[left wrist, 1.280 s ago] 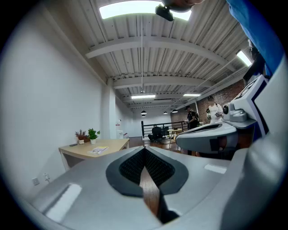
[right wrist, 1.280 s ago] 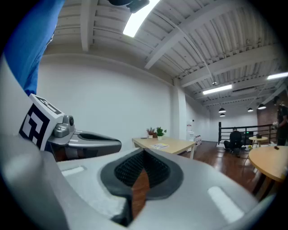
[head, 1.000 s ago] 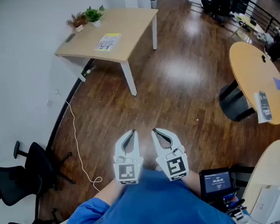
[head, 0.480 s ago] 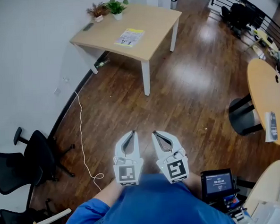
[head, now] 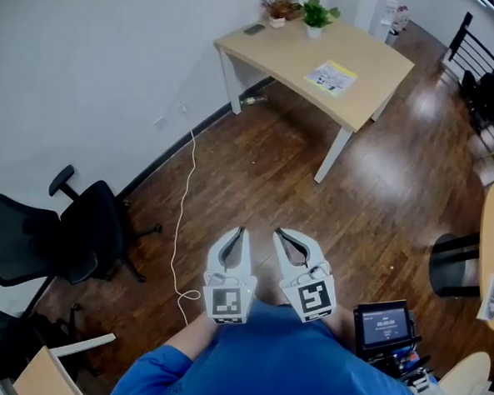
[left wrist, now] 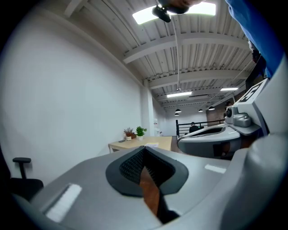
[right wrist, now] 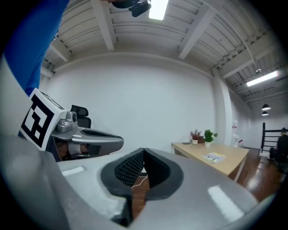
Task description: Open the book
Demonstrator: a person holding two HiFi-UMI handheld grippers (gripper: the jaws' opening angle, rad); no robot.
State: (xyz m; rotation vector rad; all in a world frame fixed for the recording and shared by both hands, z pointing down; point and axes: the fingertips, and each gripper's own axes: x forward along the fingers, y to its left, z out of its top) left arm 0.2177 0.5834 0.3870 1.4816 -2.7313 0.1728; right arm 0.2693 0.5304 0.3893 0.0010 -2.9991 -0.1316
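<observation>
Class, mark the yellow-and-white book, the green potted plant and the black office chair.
Yellow-and-white book (head: 331,77): head view, cover centre.
Green potted plant (head: 316,13): head view, leaves.
Black office chair (head: 99,231): head view, seat.

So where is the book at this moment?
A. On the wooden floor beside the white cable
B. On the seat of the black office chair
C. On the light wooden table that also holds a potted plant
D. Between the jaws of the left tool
C: the book lies flat on the light wooden table, a little way from the potted plant.
</observation>
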